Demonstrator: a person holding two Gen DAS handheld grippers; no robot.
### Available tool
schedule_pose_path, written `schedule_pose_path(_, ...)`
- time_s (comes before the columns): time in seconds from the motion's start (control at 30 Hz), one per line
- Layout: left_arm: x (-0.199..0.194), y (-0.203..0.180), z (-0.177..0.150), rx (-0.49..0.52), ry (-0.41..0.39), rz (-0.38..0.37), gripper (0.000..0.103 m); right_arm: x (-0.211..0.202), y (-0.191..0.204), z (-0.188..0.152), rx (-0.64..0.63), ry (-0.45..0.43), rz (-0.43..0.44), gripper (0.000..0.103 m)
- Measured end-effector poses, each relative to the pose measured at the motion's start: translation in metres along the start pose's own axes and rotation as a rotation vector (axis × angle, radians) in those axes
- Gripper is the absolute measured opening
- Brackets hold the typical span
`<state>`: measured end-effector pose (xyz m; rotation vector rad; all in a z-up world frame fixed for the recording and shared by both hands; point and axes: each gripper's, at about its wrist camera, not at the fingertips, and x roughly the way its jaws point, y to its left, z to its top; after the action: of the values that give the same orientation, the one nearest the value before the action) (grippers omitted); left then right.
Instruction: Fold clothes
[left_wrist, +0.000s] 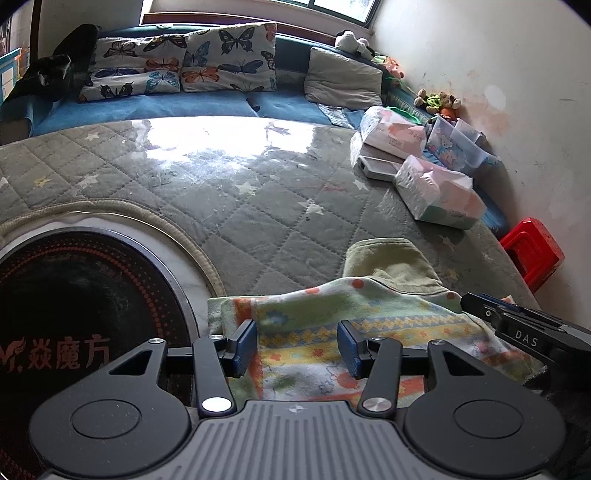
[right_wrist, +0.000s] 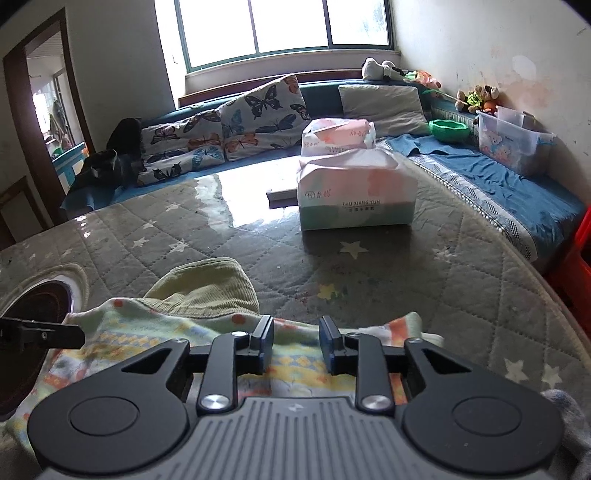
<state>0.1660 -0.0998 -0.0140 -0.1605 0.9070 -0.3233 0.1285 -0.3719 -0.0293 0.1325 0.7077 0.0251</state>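
Both grippers poised over the patterned cloth (left_wrist: 332, 332)
Jaws open, low over its near edge, ready to pinch and fold it across the counter (left_wrist: 258, 221)

Home living room: cushioned sofa (right_wrist: 258, 122)

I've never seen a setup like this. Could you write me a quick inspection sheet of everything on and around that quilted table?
Surface: quilted grey star-print table cover under a glossy clear sheet; round cooktop set into it.
Job's things: patterned baby garment lying at the near edge, olive-green piece partly beneath it.
Clutter: tissue pack, second pack behind, flat grey device.
Grippers: left gripper and right gripper both open over the garment, gripping nothing.
Cables: nothing seen.
Surroundings: butterfly cushions, window, plush toys, clear storage bin, red stool.
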Motion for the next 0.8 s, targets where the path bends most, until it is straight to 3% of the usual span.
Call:
schedule_pose_path(0.47, -0.023, -0.04, -0.037, 0.133, -0.01, -0.059, 0.055, -0.043, 0.003, -0.037, -0.097, -0.005, 0.005, 0.036)
schedule_pose_path(0.8, -0.028, -0.041, -0.067, 0.215, -0.009, -0.044, 0.056, -0.072, 0.001, -0.072, -0.119, -0.011, 0.022, 0.038)
